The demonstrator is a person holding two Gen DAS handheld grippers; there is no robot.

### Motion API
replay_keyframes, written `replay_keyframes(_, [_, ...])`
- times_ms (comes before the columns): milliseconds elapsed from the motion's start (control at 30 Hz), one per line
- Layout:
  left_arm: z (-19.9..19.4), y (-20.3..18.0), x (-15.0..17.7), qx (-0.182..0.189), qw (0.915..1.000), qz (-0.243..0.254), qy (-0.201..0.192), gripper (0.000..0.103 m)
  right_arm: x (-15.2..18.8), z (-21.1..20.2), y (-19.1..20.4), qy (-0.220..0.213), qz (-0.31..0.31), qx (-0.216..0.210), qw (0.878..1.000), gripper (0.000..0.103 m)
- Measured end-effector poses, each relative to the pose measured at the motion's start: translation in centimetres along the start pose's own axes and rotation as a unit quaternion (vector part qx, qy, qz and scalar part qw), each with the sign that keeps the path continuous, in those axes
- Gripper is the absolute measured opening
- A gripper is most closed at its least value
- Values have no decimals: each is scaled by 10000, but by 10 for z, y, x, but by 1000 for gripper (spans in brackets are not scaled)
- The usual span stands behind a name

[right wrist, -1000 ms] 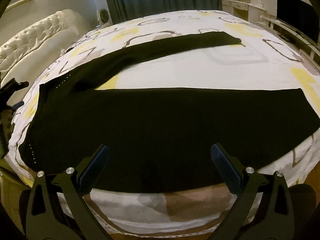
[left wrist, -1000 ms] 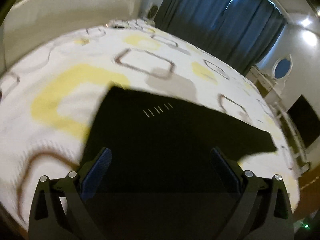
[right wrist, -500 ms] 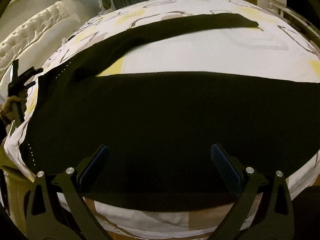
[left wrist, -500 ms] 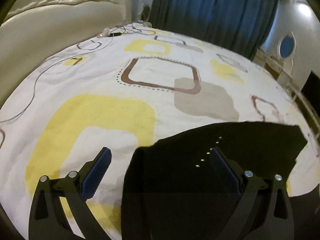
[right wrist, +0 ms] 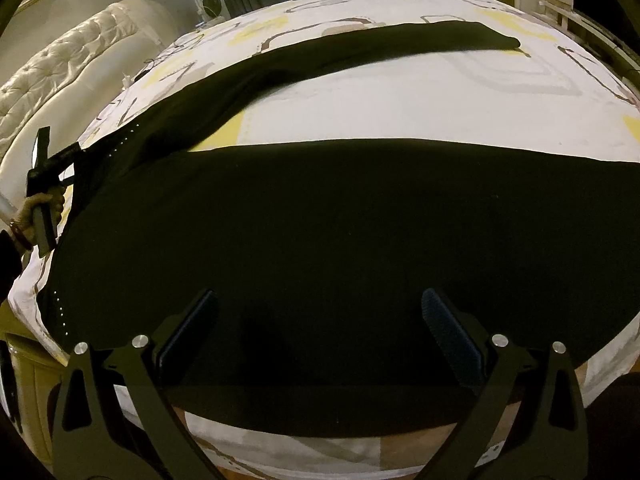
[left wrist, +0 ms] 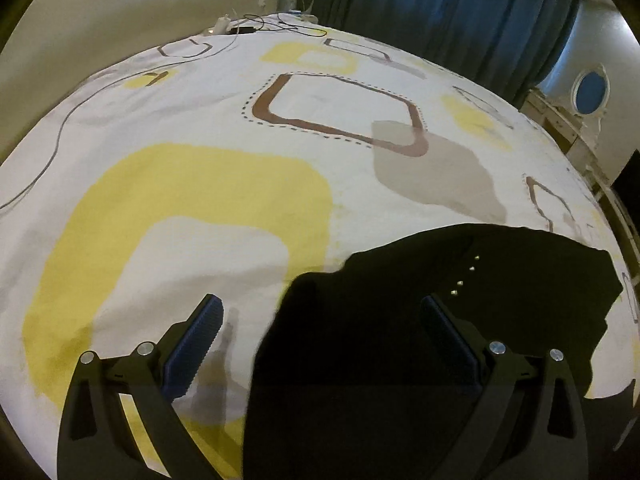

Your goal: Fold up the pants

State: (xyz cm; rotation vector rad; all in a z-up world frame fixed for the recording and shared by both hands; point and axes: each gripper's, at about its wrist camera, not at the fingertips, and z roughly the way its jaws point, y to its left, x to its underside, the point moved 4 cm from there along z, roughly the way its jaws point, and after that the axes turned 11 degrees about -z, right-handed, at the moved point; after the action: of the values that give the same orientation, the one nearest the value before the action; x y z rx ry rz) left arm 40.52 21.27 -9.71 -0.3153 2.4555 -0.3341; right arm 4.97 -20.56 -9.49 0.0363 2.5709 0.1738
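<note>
Black pants (right wrist: 340, 232) lie spread on the patterned bedspread (right wrist: 420, 96), legs apart: the near leg runs across the view, the far leg (right wrist: 400, 40) stretches to the back right. My right gripper (right wrist: 320, 320) is open, empty, above the near leg. My left gripper (left wrist: 320, 320) is open over the waistband corner (left wrist: 440, 300) with its row of small white studs (left wrist: 464, 276). The left gripper also shows in the right wrist view (right wrist: 44, 176), at the pants' waist end on the left; whether it touches the cloth I cannot tell.
A padded cream headboard (left wrist: 120, 20) stands at the back left. Cables and a charger (left wrist: 256, 28) lie at the bed's far edge. Dark blue curtains (left wrist: 440, 8) hang behind. A white dresser with an oval mirror (left wrist: 588, 92) stands to the right.
The left gripper swung left and dropped towards the pants' waistband corner; the pants now fill only its lower right view. The right gripper moved in closer over the near leg.
</note>
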Motion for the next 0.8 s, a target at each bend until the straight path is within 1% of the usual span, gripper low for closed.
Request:
replay_keyframes(33, [-2, 0, 0, 54, 10000, 38, -74, 90, 0, 0, 0, 2, 0, 0, 10000, 101])
replay_keyframes(67, [-4, -1, 0, 95, 9999, 64, -113, 53, 0, 0, 0, -1, -1, 0, 10000, 101])
replay_keyframes(100, [-2, 0, -1, 138, 9999, 86, -1, 38, 0, 0, 0, -2, 2, 1, 10000, 101])
replay_keyframes(133, [1, 1, 0, 146, 9998, 67, 123, 34, 0, 0, 0, -2, 3, 1, 10000, 101])
replay_keyframes(167, [1, 0, 1, 166, 9997, 114, 166, 26, -1, 0, -1, 1, 8, 2, 10000, 101])
replay_keyframes(233, [4, -4, 3, 166, 9992, 224, 283, 17, -1, 0, -2, 4, 3, -2, 10000, 101])
replay_keyframes(333, [7, -3, 2, 216, 9986, 145, 455, 15, -2, 0, -1, -2, 7, -49, 10000, 101])
replay_keyframes(367, [7, -2, 1, 252, 9985, 86, 482, 10, -4, -1, -2, -13, 2, -108, 9999, 101])
replay_keyframes(467, [2, 0, -3, 415, 9982, -69, 436, 8, -14, -4, 0, -52, -134, -329, 9994, 101])
replay_keyframes(567, [-7, -4, -4, 595, 9977, -35, 312, 7, -34, -7, 0, -181, -468, -614, 9968, 101])
replay_keyframes(633, [-14, -4, -5, 836, 9962, -102, 241, 7, -54, -8, -1, -304, -689, -811, 9939, 101])
replay_keyframes(667, [-16, -4, -5, 959, 9950, -148, 232, 7, -72, -9, -2, -432, -917, -978, 9900, 101])
replay_keyframes(700, [-21, -4, -6, 1134, 9931, -200, 220, 7, -85, -10, -2, -522, -1069, -1055, 9873, 101])
replay_keyframes(733, [-24, -5, -6, 1261, 9916, -223, 203, 7, -106, -10, -5, -710, -1333, -1120, 9822, 101])
replay_keyframes(800, [-30, -7, -8, 1471, 9886, -266, 198, 7, -144, -10, -8, -1039, -1764, -1099, 9726, 101])
